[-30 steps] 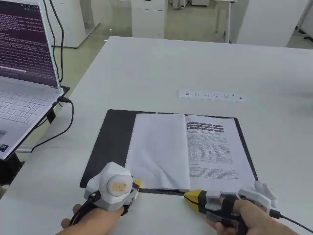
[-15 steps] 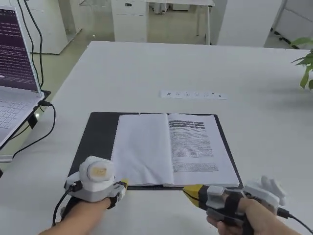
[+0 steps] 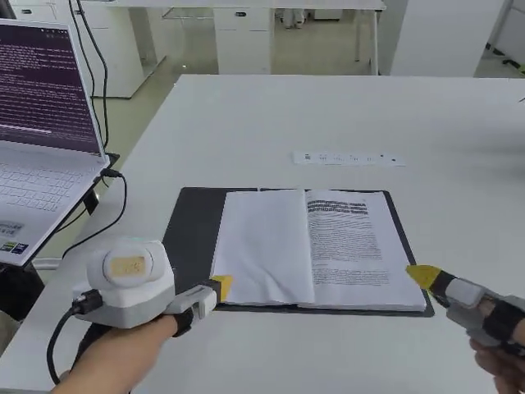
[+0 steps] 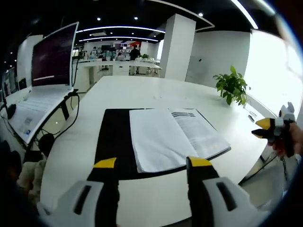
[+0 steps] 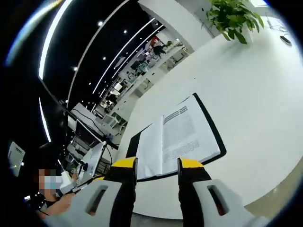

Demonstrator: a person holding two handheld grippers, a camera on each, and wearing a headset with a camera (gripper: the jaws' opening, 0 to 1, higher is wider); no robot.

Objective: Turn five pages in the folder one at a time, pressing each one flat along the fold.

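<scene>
Black folder (image 3: pixel 194 238) open flat, pages (image 3: pixel 344 246) spread

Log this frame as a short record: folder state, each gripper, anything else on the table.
folder: open flat on the white table
left page: blank
right page: printed text
left gripper: open, empty, by the folder's near left corner
right gripper: open, empty, beside the near right corner
other: laptop at left, power strip beyond the folder

A white workbench (image 3: pixel 246 123) stands in a bright office with a white pillar (image 4: pixel 177 47) and potted plant (image 4: pixel 232 87).
</scene>
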